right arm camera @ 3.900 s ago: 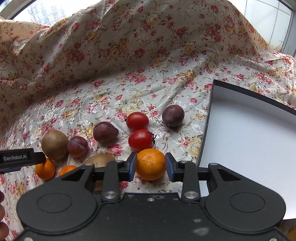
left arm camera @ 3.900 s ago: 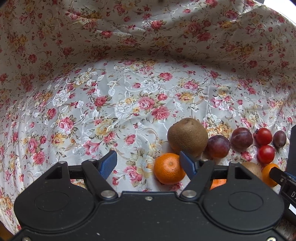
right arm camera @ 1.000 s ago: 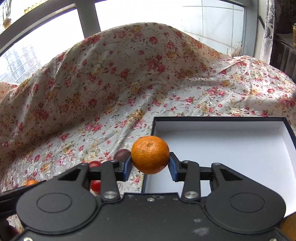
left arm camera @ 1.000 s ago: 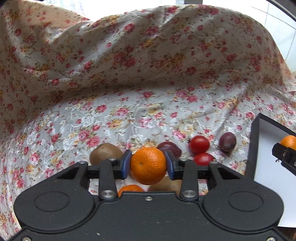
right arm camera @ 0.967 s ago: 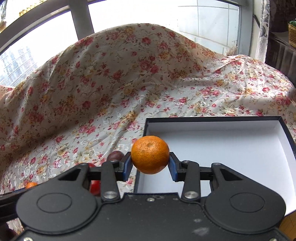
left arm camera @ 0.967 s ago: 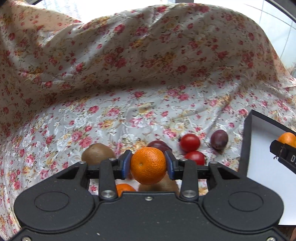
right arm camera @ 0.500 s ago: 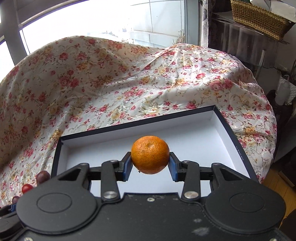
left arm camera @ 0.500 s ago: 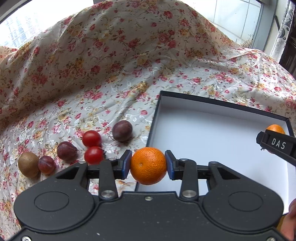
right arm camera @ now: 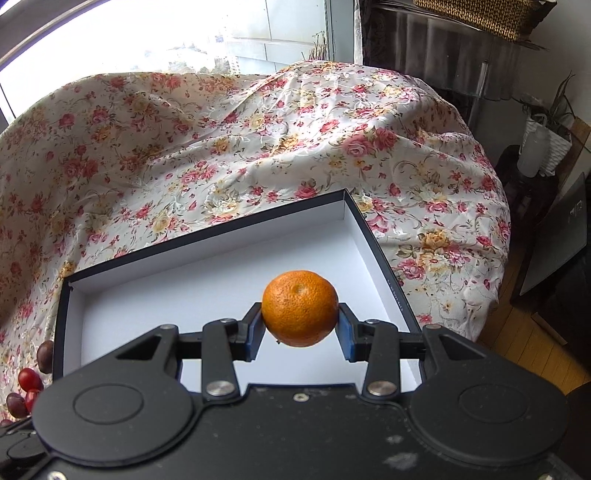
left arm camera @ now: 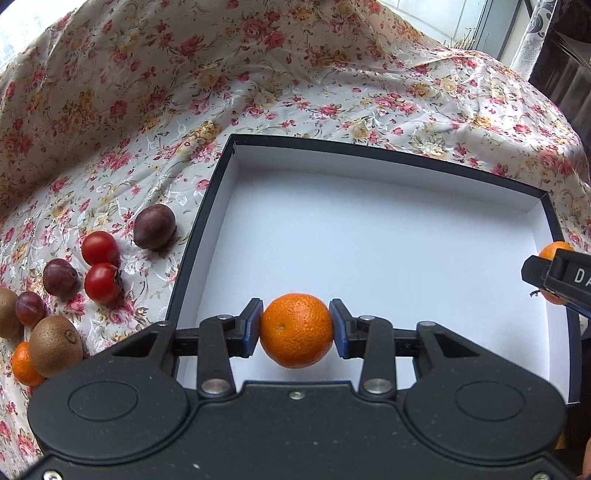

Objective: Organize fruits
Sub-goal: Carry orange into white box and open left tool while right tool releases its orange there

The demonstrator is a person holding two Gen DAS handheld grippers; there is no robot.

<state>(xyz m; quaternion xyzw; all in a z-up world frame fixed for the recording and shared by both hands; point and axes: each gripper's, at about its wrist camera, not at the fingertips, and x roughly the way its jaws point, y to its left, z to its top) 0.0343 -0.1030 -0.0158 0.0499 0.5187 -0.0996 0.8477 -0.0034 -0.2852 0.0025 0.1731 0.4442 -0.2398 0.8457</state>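
Observation:
My left gripper [left arm camera: 296, 328] is shut on a mandarin [left arm camera: 296, 330], held above the near left part of a white-lined, black-edged box [left arm camera: 369, 236]. My right gripper [right arm camera: 301, 328] is shut on a second mandarin [right arm camera: 300, 308] over the same box [right arm camera: 207, 280], toward its right side. In the left wrist view that second mandarin [left arm camera: 552, 251] peeks out behind the right gripper's finger at the right edge. On the floral cloth left of the box lie a plum [left arm camera: 154, 231], two tomatoes [left arm camera: 99, 247], two more plums [left arm camera: 60, 282], two kiwis [left arm camera: 55, 345] and another mandarin [left arm camera: 24, 365].
The floral cloth [right arm camera: 221, 155] rises in a hump behind the box and drops off at the right. Beyond that edge are a wooden floor [right arm camera: 524, 354], dark furniture and a white bottle [right arm camera: 532, 147]. A window [right arm camera: 184, 33] is behind.
Both grippers have carried their mandarins rightward from the fruit pile to above the box. The loose fruit has slid to the left of both views.

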